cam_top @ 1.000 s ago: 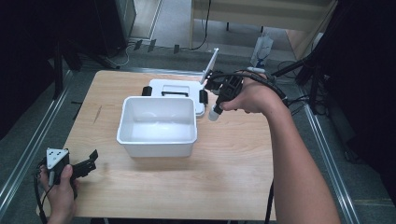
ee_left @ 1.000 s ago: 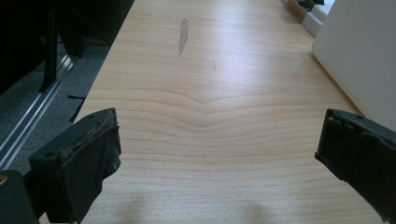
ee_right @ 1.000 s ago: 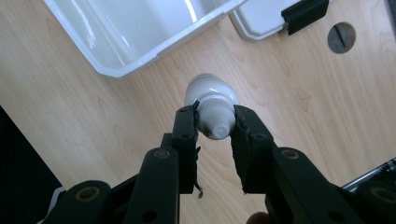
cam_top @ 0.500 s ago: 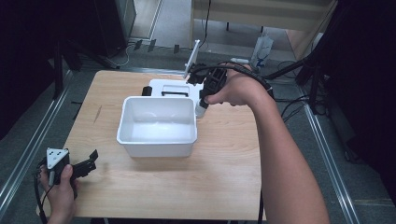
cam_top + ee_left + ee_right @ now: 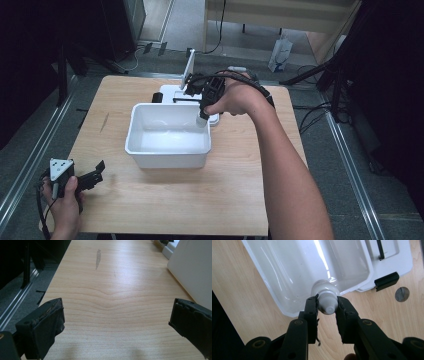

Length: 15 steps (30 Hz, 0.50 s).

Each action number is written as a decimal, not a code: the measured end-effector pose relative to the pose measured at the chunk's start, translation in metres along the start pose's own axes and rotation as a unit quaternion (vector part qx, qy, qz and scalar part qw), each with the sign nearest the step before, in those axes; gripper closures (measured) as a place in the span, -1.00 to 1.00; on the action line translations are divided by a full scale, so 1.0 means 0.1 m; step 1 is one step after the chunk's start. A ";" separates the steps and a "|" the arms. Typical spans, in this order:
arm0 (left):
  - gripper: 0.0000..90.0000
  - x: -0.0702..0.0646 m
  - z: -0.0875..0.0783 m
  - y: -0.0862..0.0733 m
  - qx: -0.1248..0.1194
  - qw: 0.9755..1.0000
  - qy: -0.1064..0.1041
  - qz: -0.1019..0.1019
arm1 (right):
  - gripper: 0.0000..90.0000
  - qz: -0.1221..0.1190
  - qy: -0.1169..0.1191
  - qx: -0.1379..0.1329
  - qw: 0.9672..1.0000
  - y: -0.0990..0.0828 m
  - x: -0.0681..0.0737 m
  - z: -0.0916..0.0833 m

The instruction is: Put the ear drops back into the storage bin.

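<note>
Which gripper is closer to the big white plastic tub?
Right. The right gripper hangs over the white plastic tub's far right corner, holding a small white bottle. The left gripper sits by the table's near left corner.

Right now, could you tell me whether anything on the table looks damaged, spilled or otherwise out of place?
Only small things stand out. A grey smear marks the wooden table, and the pad on the left gripper looks frayed at its edge. The white bin holds no visible spill, and the right gripper holds the small white bottle cleanly.
</note>
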<state>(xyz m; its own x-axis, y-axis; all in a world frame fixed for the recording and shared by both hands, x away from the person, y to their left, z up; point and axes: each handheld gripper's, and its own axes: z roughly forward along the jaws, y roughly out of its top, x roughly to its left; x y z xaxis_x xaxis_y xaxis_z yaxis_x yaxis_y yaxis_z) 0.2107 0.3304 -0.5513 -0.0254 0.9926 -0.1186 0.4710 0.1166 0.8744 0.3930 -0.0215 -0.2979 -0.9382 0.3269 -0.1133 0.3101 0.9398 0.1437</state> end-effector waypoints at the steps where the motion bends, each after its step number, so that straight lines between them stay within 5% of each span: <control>1: -0.99 0.00 0.00 0.00 0.000 1.000 0.000 0.000 | 0.61 -0.002 0.001 0.003 1.000 0.01 0.00 0.02; 15: -0.99 0.00 0.00 0.00 0.001 1.000 -0.001 -0.002 | 0.61 -0.021 0.011 0.029 0.999 0.05 0.00 0.35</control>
<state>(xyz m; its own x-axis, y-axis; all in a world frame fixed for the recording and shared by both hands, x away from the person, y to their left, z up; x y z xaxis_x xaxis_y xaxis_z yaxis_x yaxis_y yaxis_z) 0.2105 0.3306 -0.5510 -0.0252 0.9922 -0.1225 0.4725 0.1198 0.8731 0.3997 -0.0132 -0.3320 -0.9533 0.2860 -0.0970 0.2786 0.9568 0.0830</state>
